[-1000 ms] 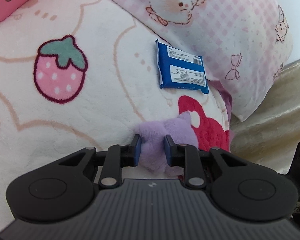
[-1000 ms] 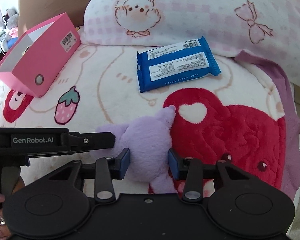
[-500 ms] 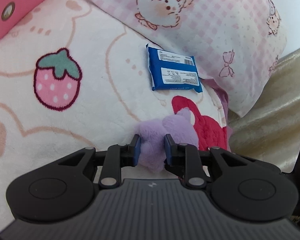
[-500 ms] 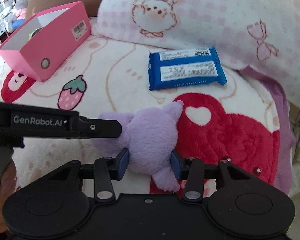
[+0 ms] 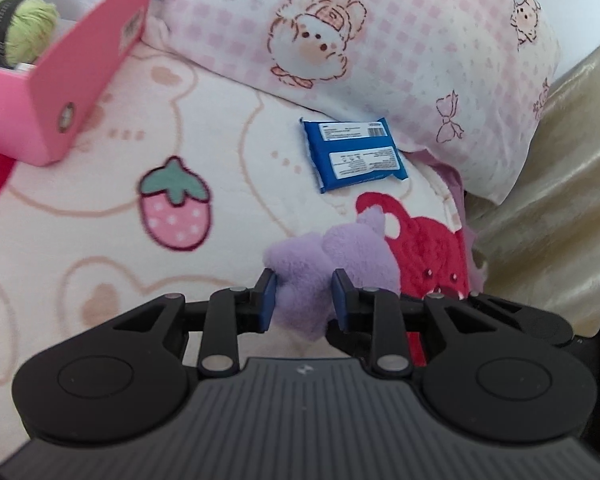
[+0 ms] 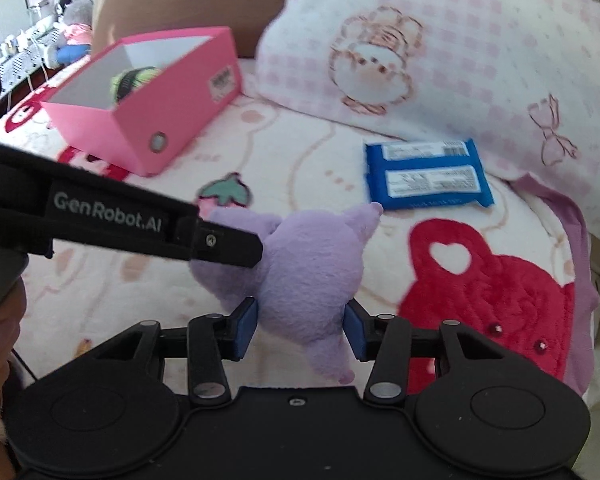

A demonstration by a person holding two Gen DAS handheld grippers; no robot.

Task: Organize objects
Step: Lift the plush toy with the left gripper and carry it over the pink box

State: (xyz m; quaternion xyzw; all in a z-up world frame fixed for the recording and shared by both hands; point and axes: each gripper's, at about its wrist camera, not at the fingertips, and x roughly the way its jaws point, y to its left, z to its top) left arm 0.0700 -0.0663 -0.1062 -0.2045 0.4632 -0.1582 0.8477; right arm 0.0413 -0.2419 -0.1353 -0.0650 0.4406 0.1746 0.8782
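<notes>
1. The left gripper (image 5: 303, 295) points steeply down at the bed, its blue pads pinched on a near lobe of the purple plush (image 5: 340, 258); in the right wrist view its black finger reaches in from the left and ends on the plush's left side.
2. The right gripper (image 6: 300, 326) also tilts down, with the plush's (image 6: 308, 276) body between its pads. Its jaws are opening, and the pads look to be just at the fur on both sides; whether they still press I cannot tell.
3. Part of a hand (image 6: 4, 320) shows at the left edge, near the left gripper's body.
4. The one plush lies on the blanket (image 5: 80, 216), just left of a red heart patch (image 6: 492, 280), with one ear pointing far-right towards the wipes.
5. One blue wipes pack (image 5: 354, 154) lies label up beyond the plush, its far edge at the pillow.
6. One printed strawberry (image 5: 176, 204) lies to the left of the plush.
7. One pink box (image 6: 148, 100) stands open at the far left, with one green yarn ball (image 5: 16, 32) inside.
8. One pink checked pillow (image 5: 400, 48) lies across the far right; a brown cushion (image 6: 188, 4) stands behind the box.
</notes>
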